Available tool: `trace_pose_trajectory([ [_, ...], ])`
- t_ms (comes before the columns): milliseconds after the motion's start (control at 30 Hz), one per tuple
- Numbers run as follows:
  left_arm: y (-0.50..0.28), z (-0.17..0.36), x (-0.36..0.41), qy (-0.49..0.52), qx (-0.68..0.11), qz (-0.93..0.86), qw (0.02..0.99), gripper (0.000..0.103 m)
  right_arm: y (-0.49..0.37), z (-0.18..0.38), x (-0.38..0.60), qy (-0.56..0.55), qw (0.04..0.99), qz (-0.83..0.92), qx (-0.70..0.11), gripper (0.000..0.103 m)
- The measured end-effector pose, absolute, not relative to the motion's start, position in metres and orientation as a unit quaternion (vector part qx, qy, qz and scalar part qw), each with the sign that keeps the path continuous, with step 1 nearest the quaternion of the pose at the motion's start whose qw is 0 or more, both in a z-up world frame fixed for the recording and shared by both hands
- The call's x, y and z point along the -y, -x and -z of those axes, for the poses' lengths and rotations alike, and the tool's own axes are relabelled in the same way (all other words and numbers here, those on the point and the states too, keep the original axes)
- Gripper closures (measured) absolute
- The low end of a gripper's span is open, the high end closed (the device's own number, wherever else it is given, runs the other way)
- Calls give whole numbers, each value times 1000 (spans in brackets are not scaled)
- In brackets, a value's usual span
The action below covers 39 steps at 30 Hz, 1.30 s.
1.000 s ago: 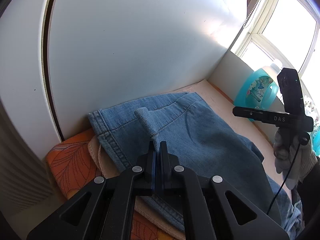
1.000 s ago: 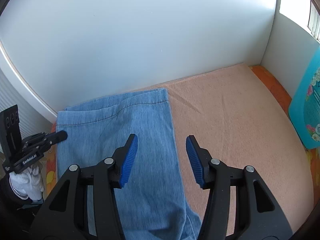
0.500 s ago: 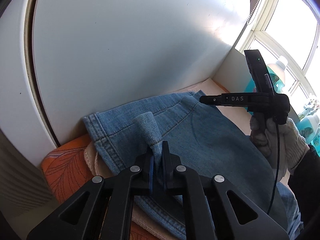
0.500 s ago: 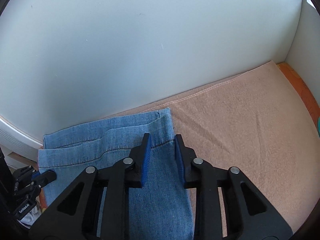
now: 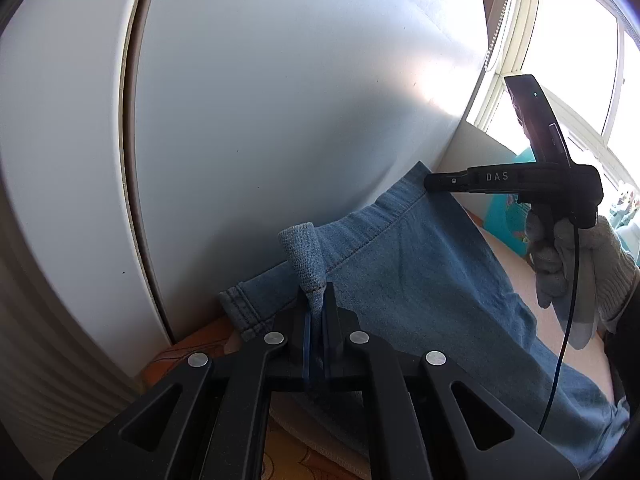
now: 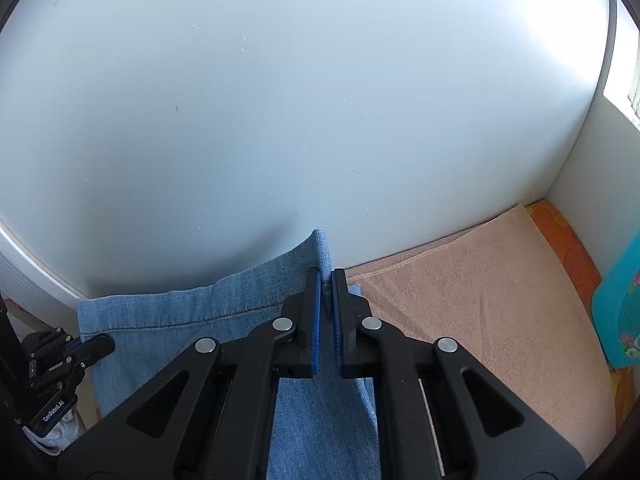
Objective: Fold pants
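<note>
Left wrist view: the left gripper (image 5: 316, 320), at 6 o'clock, has its jaws clamped on a pinched-up fold of the jeans (image 5: 404, 280), which spread from the centre toward 4 o'clock over a peach towel (image 5: 508, 256). A white wall (image 5: 280, 100) rises directly behind the denim, filling the frame from 9 to 1 o'clock. At 3 o'clock a gloved hand (image 5: 568, 256) holds the right gripper (image 5: 430, 181), its tip at the far corner of the jeans. A window (image 5: 568, 60) glares at 2 o'clock, a teal bottle (image 5: 500, 220) below it. An orange patterned cloth (image 5: 192, 344) peeks out at 7 o'clock.

Right wrist view: the right gripper (image 6: 327, 288), at centre, has its jaws shut on an upturned edge of the jeans (image 6: 180, 312), lifted against the wall (image 6: 280, 100). The towel (image 6: 480, 300) lies bare toward 4 o'clock, the bottle (image 6: 620, 316) at 3 o'clock. The left gripper (image 6: 106, 345) sits at 8 o'clock on the denim's near edge.
</note>
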State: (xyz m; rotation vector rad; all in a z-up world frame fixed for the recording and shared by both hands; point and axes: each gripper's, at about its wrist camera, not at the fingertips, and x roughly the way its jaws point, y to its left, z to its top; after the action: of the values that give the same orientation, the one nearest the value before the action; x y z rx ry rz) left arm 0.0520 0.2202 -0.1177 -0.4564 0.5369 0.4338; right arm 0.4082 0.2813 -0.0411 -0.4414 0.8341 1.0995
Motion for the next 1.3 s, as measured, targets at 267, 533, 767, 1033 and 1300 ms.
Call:
trace_pose_trajectory([
  [267, -71, 129, -215, 199, -280, -219, 913, 100, -407, 70, -297, 217, 747, -482, -403, 98],
  [533, -98, 137, -208, 188, -298, -227, 908, 100, -418, 79, -299, 199, 742, -483, -420, 98],
  [767, -88, 128, -204, 192, -292, -247, 904, 81, -406, 25, -246, 143, 773, -479, -390, 63],
  [1033, -74, 98, -190, 195, -265, -194, 924, 73, -364, -37, -140, 52, 816, -460, -345, 47],
  [1300, -69, 66, -152, 187, -244, -77, 949, 62, -328, -56, -6, 5, 870, -383, -311, 41],
])
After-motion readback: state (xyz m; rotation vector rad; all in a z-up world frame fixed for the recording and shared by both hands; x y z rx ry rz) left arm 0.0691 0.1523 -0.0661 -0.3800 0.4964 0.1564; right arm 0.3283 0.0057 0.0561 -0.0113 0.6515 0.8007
